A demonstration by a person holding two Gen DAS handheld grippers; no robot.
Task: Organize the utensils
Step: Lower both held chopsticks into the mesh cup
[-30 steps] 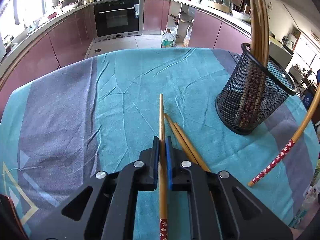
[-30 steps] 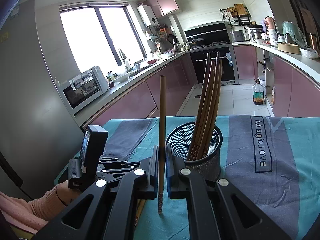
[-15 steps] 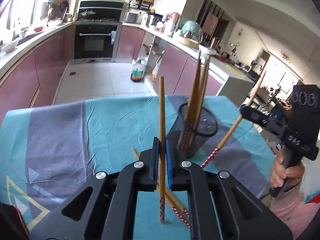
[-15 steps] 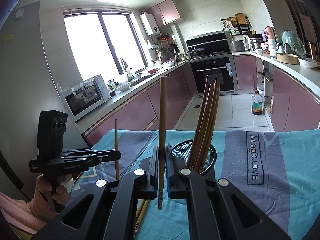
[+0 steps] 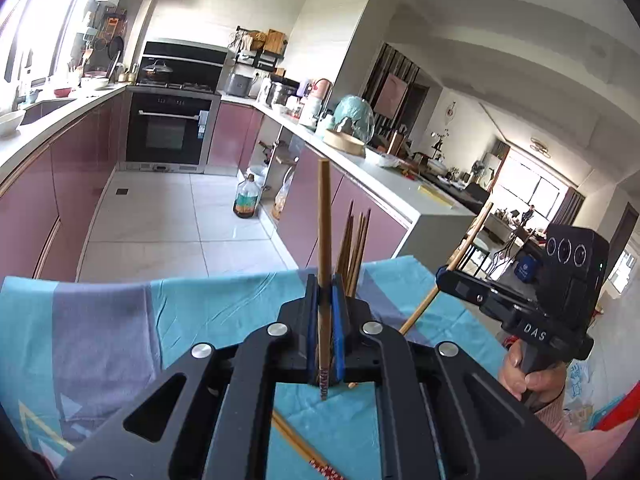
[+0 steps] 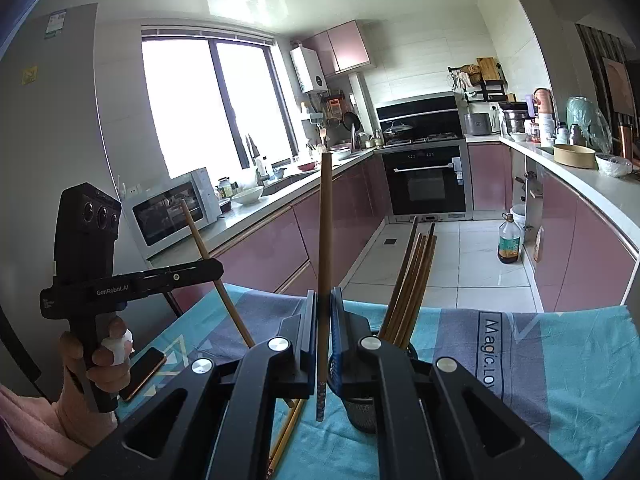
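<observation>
Kitchen scene: the table point(image 6: 580, 360) is covered with a teal and grey cloth point(image 5: 224, 312) that has "Magic.LOVE" printed on it. Pink-fronted cabinets point(image 6: 280, 240) run round the room, a black oven point(image 6: 426, 184) sits at the far end, a microwave point(image 6: 172, 210) stands on the counter under the big window, and an oil bottle point(image 6: 510, 240) is on the tiled floor.

Each hand has a chopstick. The left gripper point(image 5: 326, 312) is clamped on a tan chopstick point(image 5: 323, 216) that stands about upright, its patterned end poking out below the jaws. The right gripper point(image 6: 323, 320) is squeezed onto another one point(image 6: 325, 232), also upright, patterned end hanging above the cloth.

A black mesh holder point(image 6: 362, 412) sits near the far edge of the table, mostly hidden behind the right gripper, with a bunch of darker brown chopsticks point(image 6: 412, 280) leaning in it. A couple more loose chopsticks point(image 6: 286, 436) lie flat on the cloth toward the near edge. A phone point(image 6: 144, 372) lies near the left corner.
</observation>
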